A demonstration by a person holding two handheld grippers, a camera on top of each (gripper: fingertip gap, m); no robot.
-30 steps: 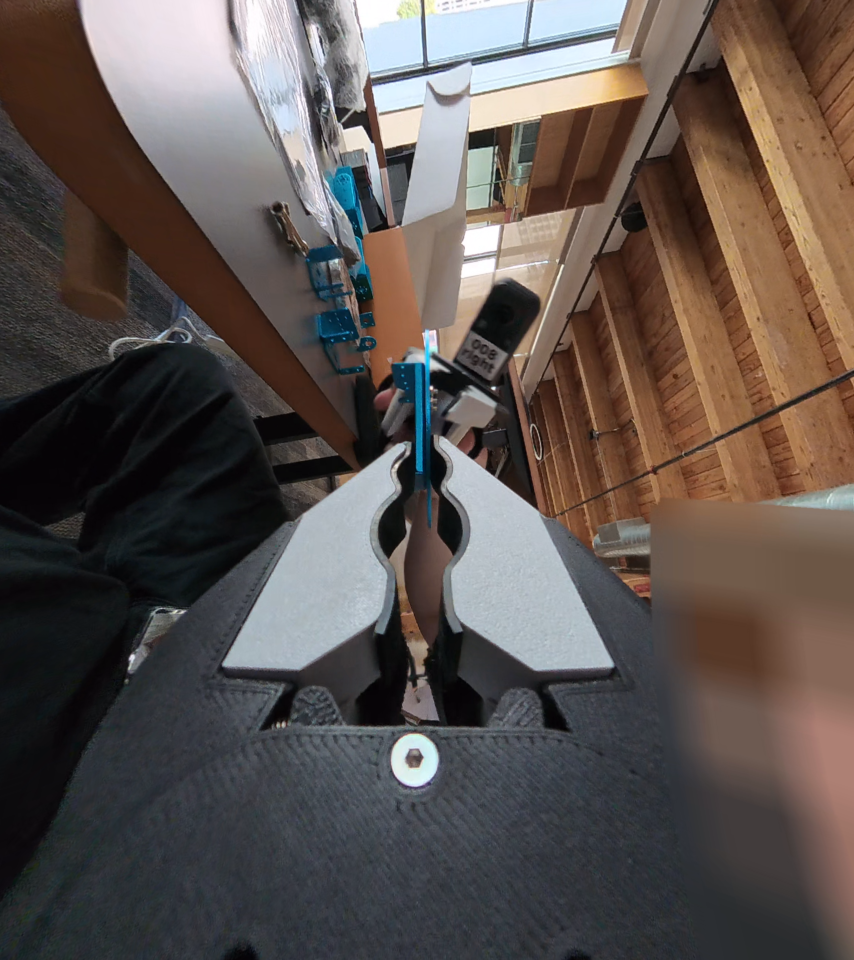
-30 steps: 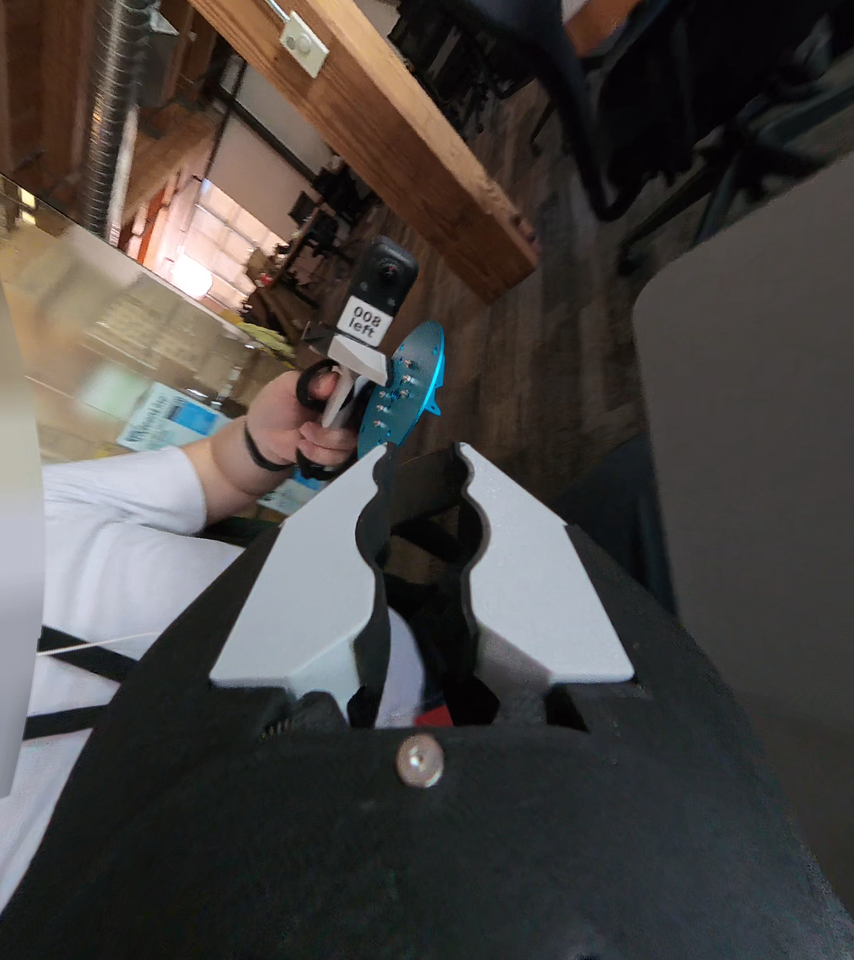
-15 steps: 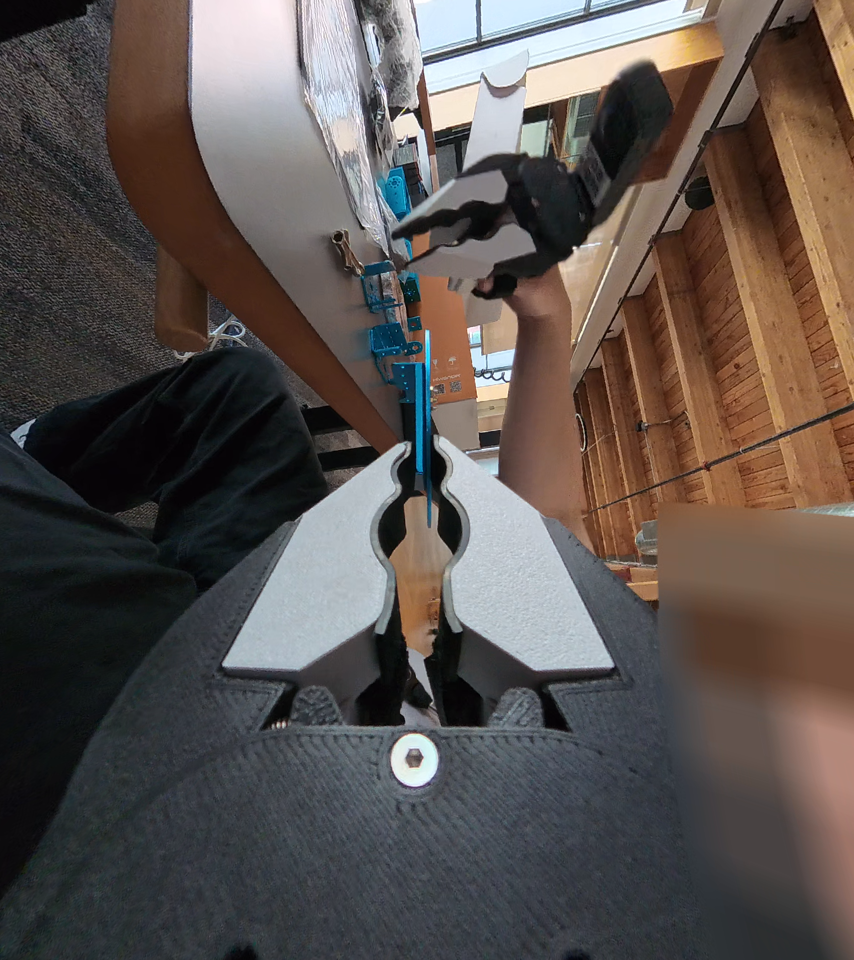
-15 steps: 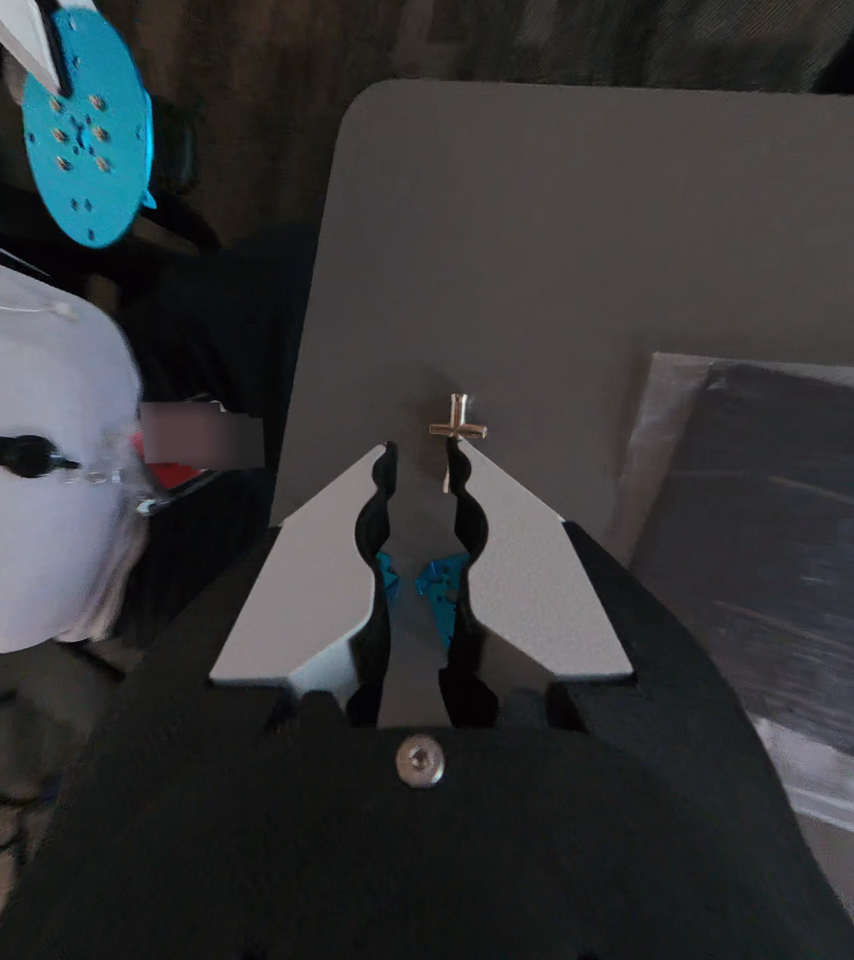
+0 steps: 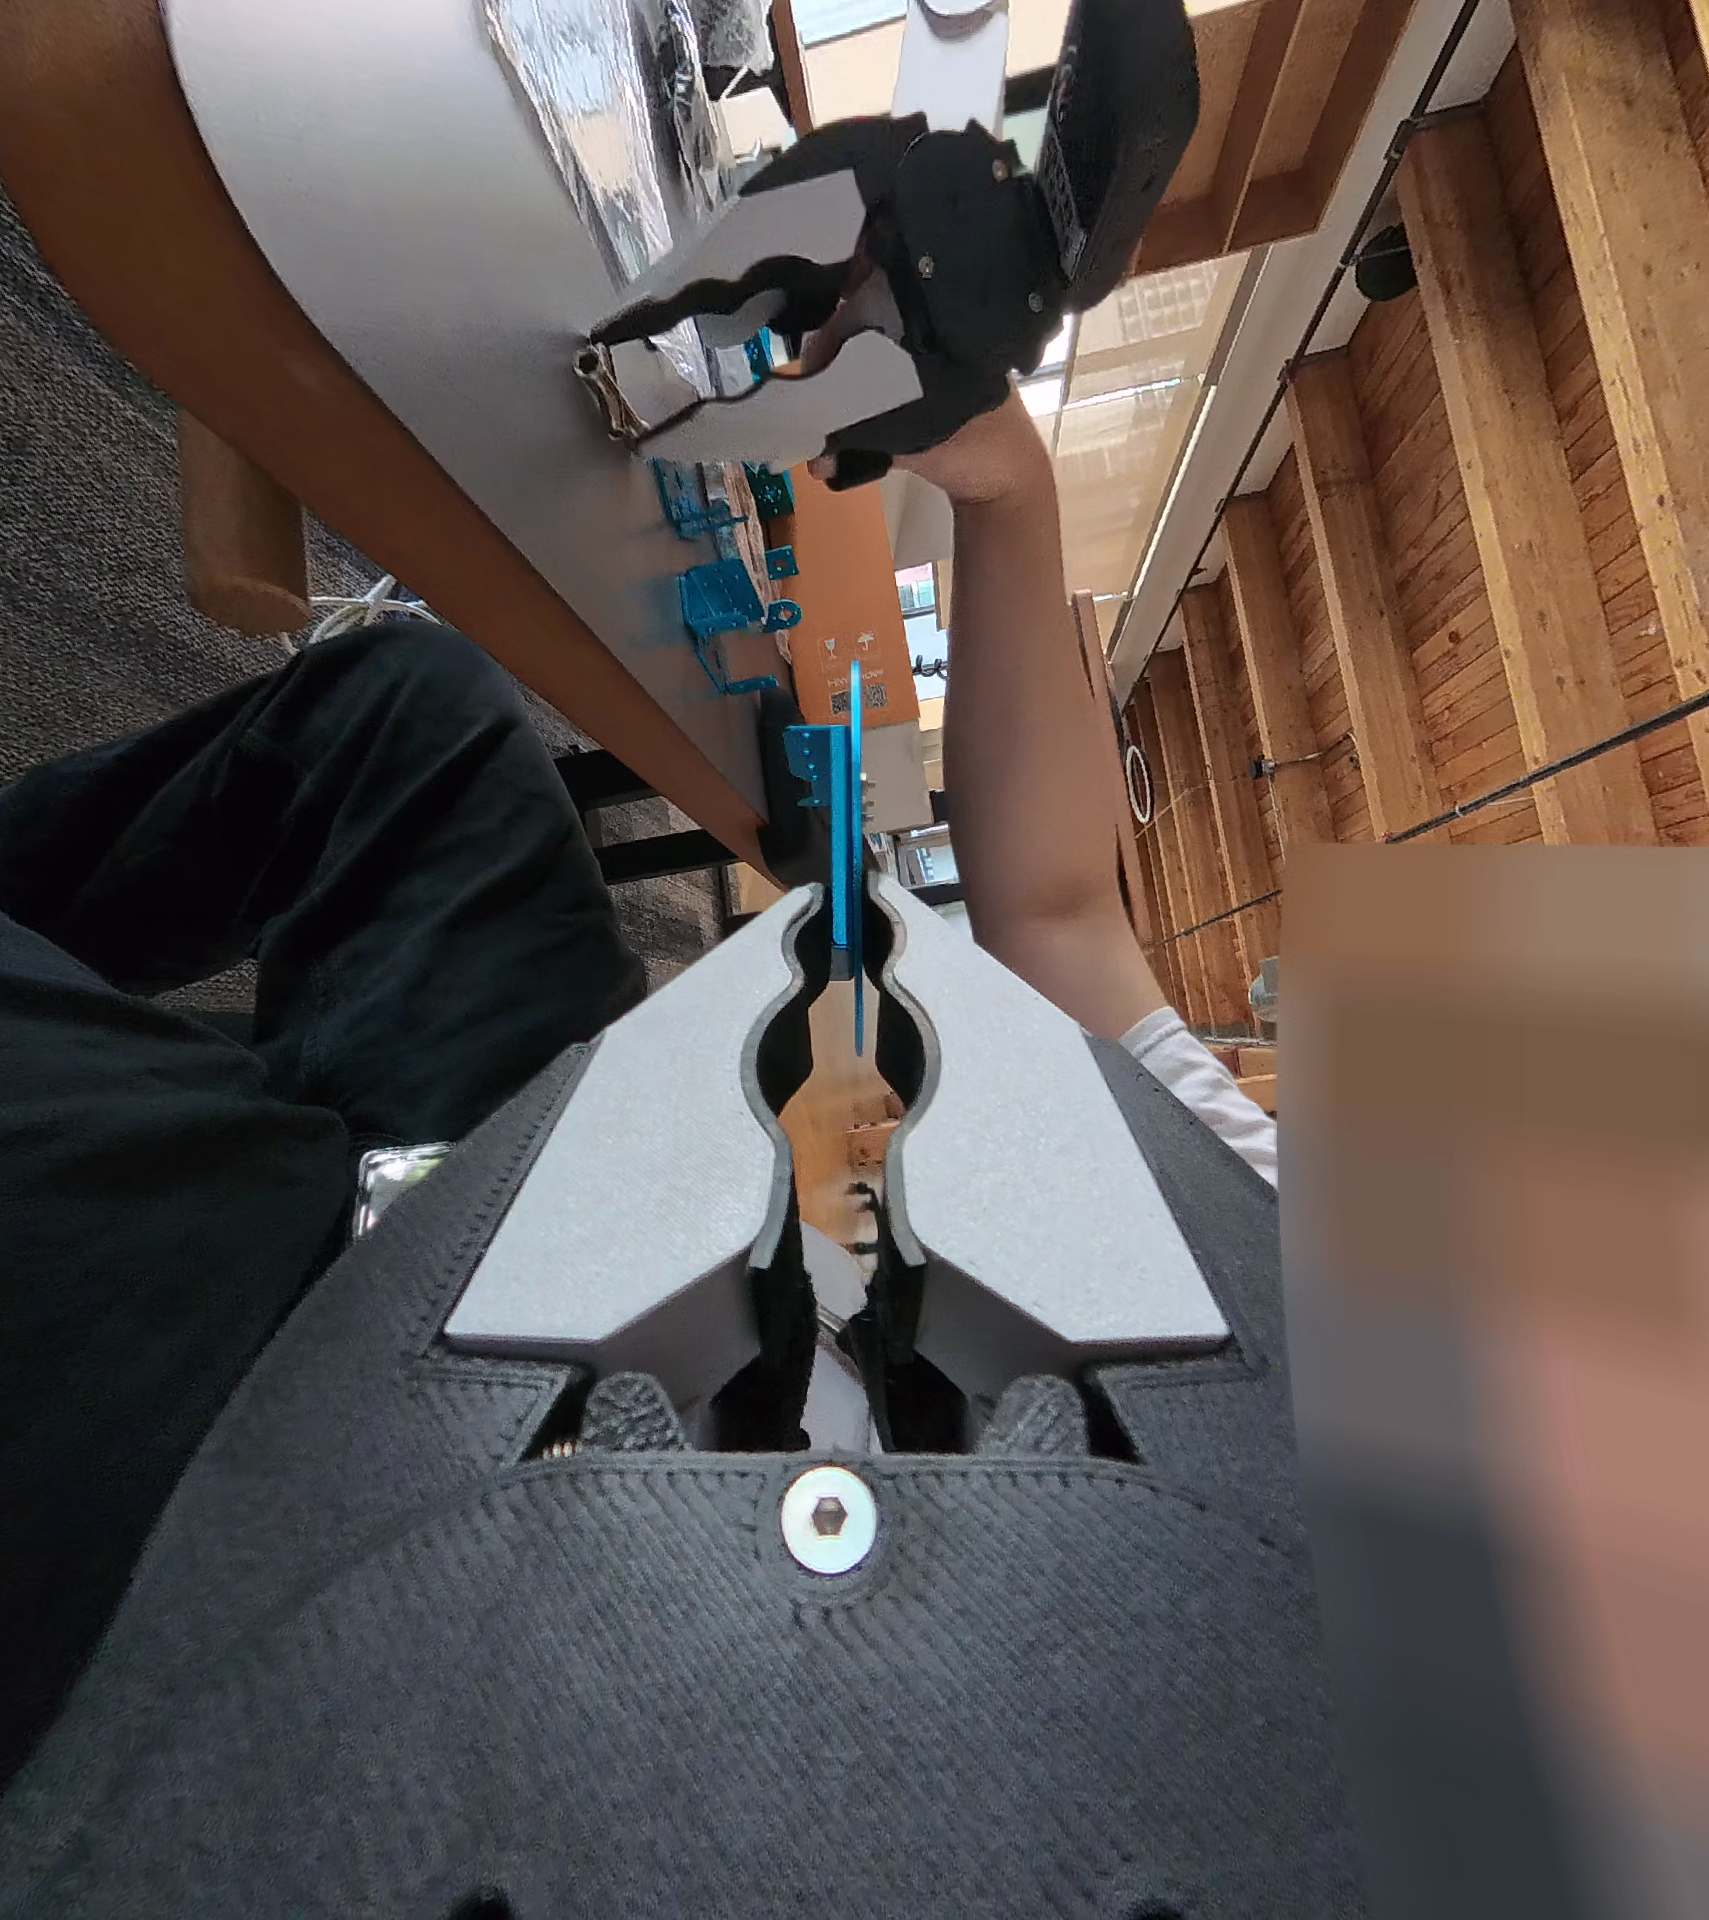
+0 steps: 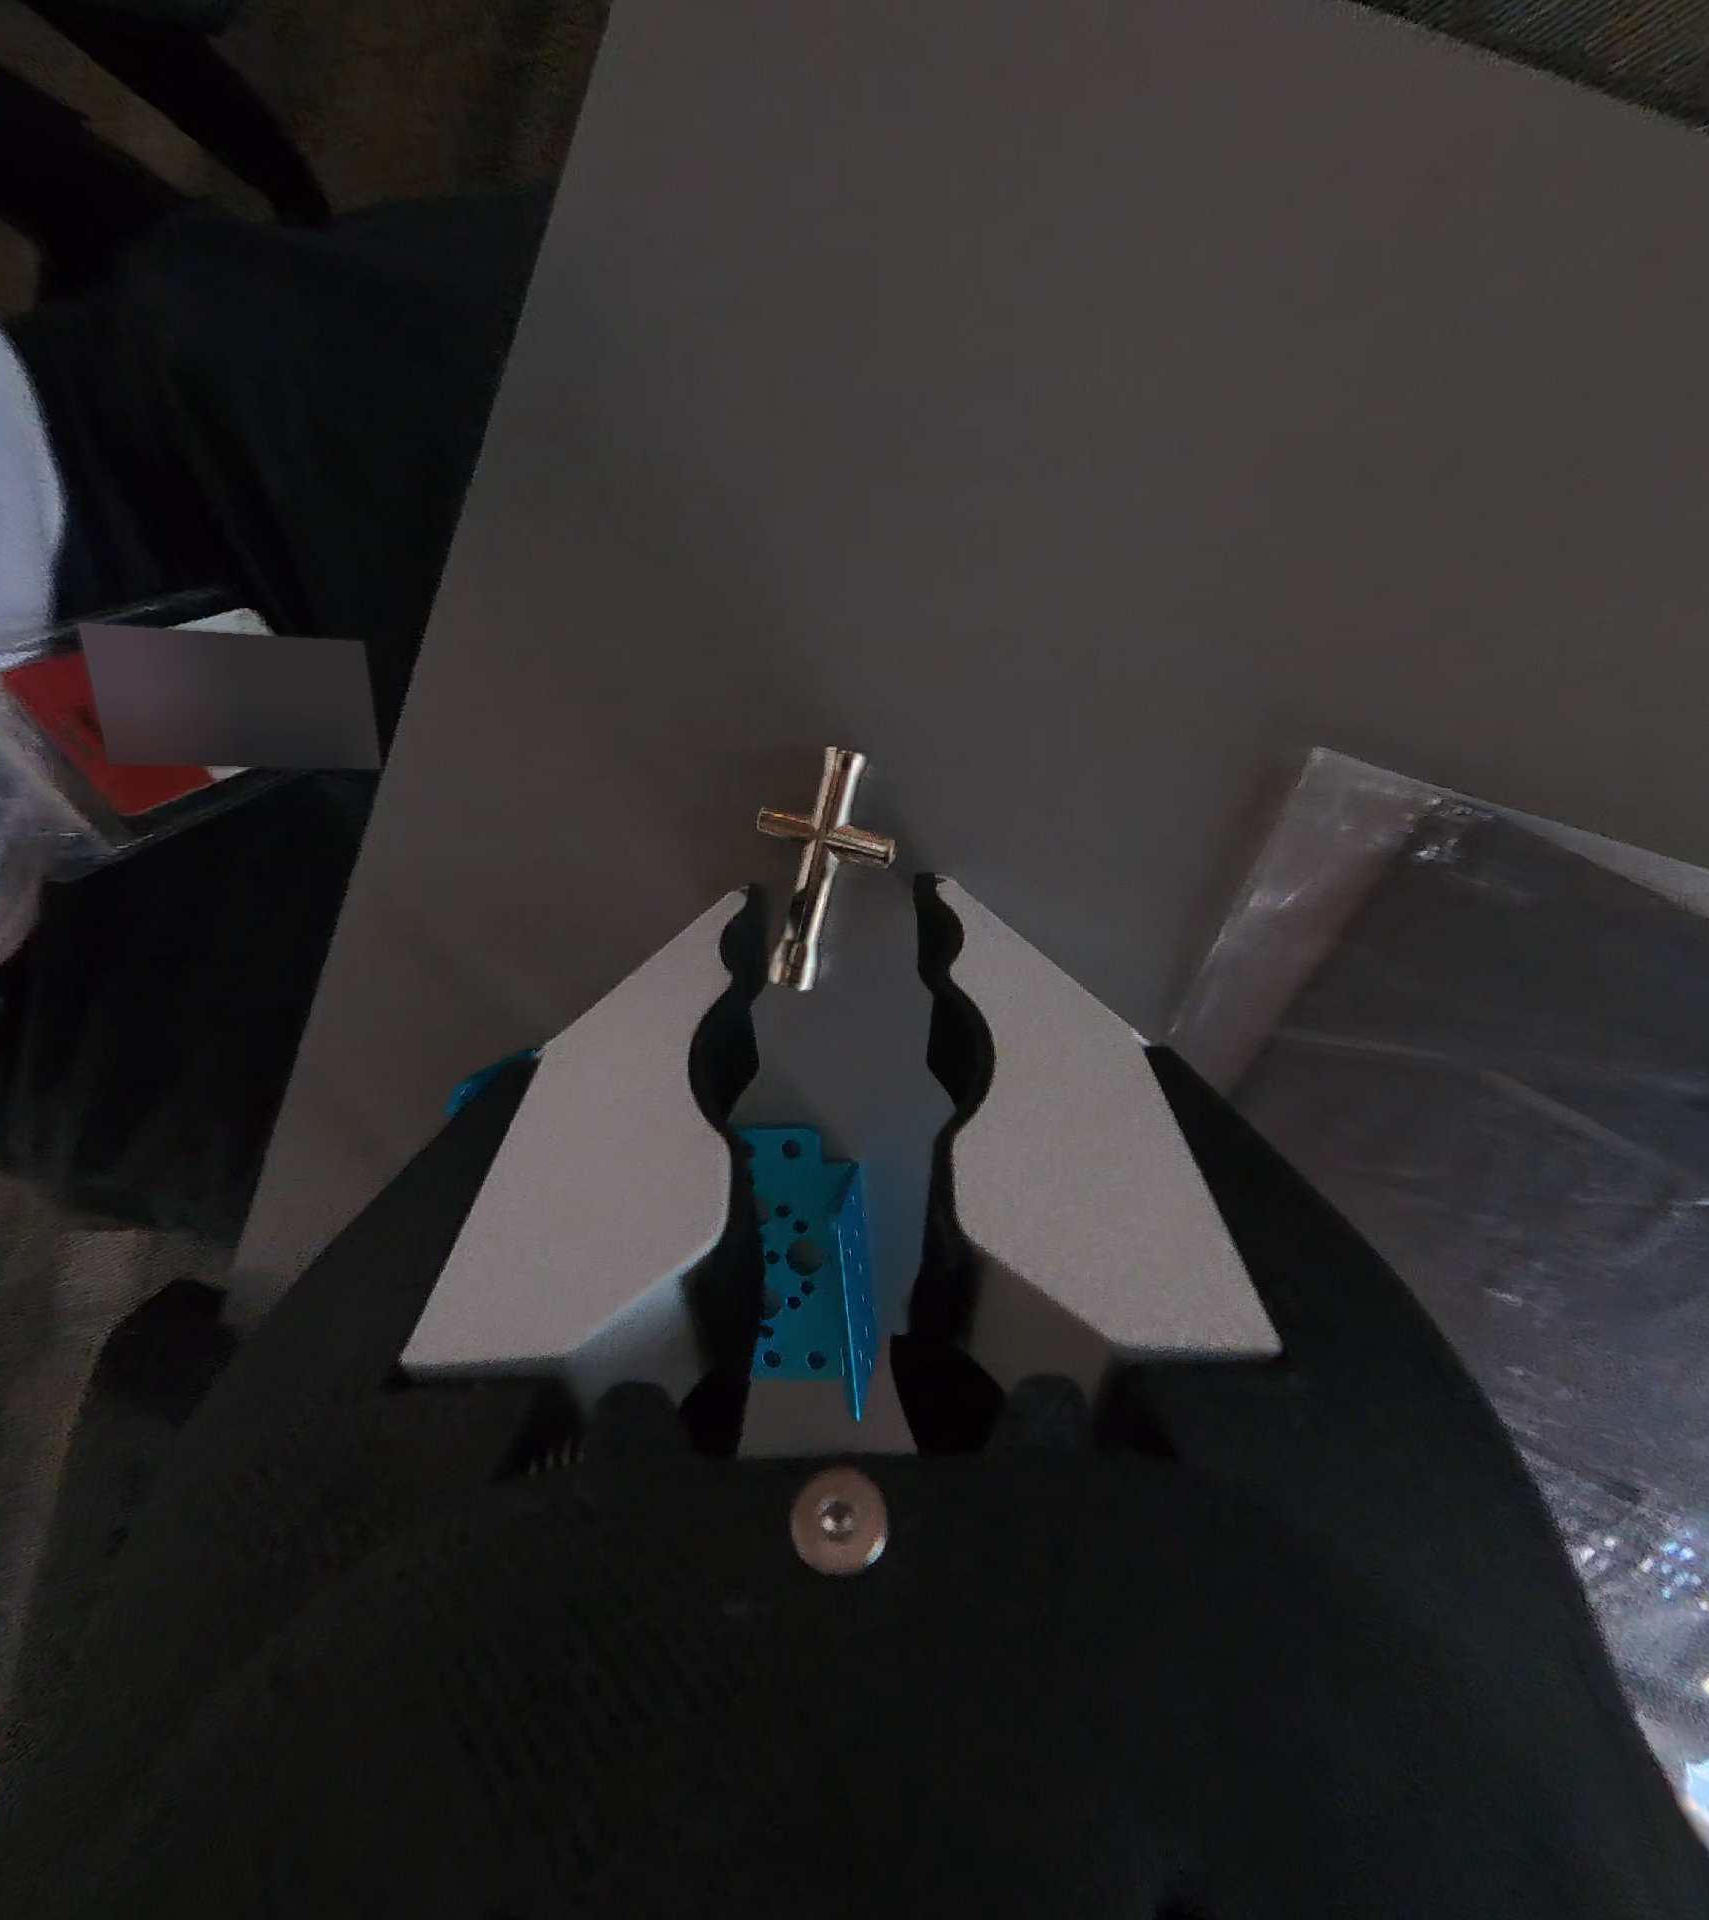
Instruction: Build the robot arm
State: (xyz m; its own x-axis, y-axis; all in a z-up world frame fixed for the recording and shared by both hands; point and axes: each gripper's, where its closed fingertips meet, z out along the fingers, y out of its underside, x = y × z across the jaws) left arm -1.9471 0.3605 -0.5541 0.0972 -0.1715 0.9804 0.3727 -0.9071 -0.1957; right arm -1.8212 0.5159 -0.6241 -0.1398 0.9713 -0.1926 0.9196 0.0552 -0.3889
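We clench our left gripper point(image 5: 845, 904) on a blue disc point(image 5: 854, 831), edge-on, off the desk point(image 6: 1037, 416). Our right gripper point(image 6: 834, 883) is released — its fingers point(image 6: 621, 1122) straddle a metal cross wrench point(image 6: 822, 862) on the desk, with a blue bracket point(image 6: 808, 1268) just behind.

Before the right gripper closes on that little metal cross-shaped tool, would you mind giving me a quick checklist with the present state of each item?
1. Right gripper open wide enough for the tool: ok, jaws stand apart.
2. Cross-shaped tool between the fingertips: ok for its lower stem; the crossbar lies just beyond the tips.
3. Tool lying free on the grey table: ok, nothing rests on it.
4. Blue perforated bracket away from the tool: ok, it lies on the table nearer the gripper's base.
5. Left gripper secure on the blue plate: ok, shut on its edge.
6. Fingertips touching the table: cannot tell.
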